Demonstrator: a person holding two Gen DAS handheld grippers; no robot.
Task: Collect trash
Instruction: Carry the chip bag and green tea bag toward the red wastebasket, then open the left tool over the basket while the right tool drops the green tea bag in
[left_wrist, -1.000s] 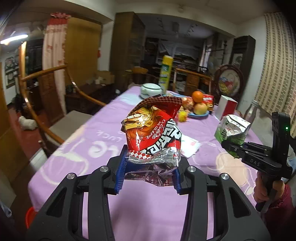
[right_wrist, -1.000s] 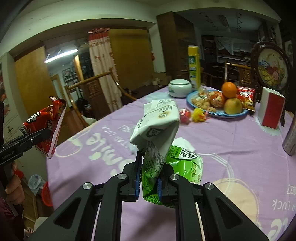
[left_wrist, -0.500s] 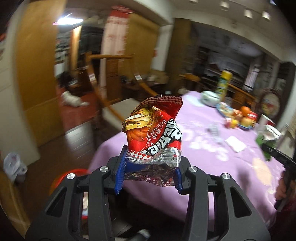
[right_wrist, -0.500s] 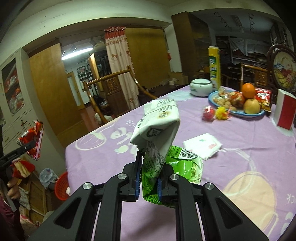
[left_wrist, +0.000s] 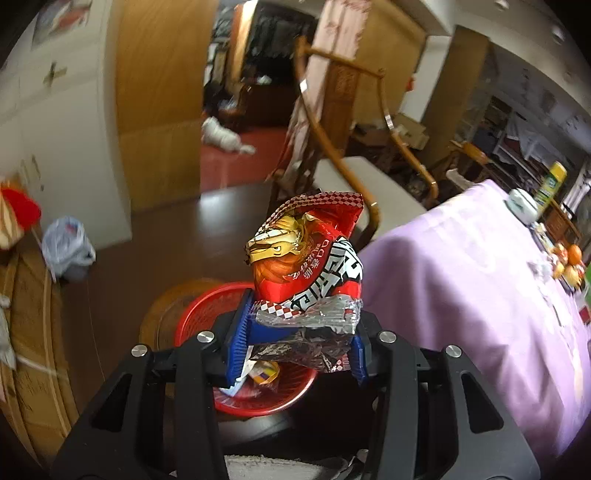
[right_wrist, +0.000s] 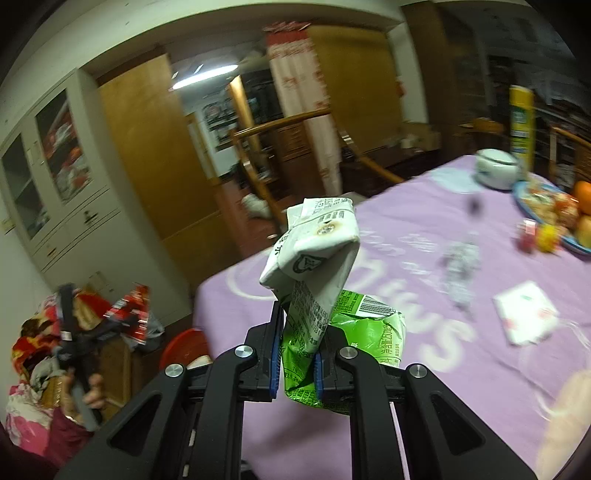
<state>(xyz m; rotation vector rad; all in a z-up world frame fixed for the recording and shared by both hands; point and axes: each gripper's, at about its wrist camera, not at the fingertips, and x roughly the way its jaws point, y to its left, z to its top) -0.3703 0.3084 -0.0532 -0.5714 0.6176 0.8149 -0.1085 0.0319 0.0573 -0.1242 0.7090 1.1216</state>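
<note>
Left gripper (left_wrist: 297, 341): black plastic arms with ribbed blue pads (left_wrist: 238, 338); its jaws have just been opening, yet the crumpled foot of a snack bag is still sitting between the pads and touching both.
Snack bag (left_wrist: 308, 258): glossy red foil, puffed and creased, with a checkered top edge, a gold cartoon face and a silver crimped seam at the bottom. It is standing upright out of the left gripper, above a basket.
Basket (left_wrist: 207, 310): round, red, slotted plastic, sitting on a brown floor beside the table corner; small wrappers are lying inside.
Right gripper (right_wrist: 297, 360): the same black arms; its blue pads are pressing together on a flattened drink carton.
Drink carton (right_wrist: 317, 258): creased cardboard, green below with a barcode, white and folded over at the top. It is sticking up from the right gripper, over the table edge.
Table (right_wrist: 406, 258): covered in a soft lilac cloth with white lettering.
Napkin (right_wrist: 526, 317): flat white square, lying on the cloth.
Fruit plate (right_wrist: 524, 205): blue rim, holding rounded fruit, at the far right.
</note>
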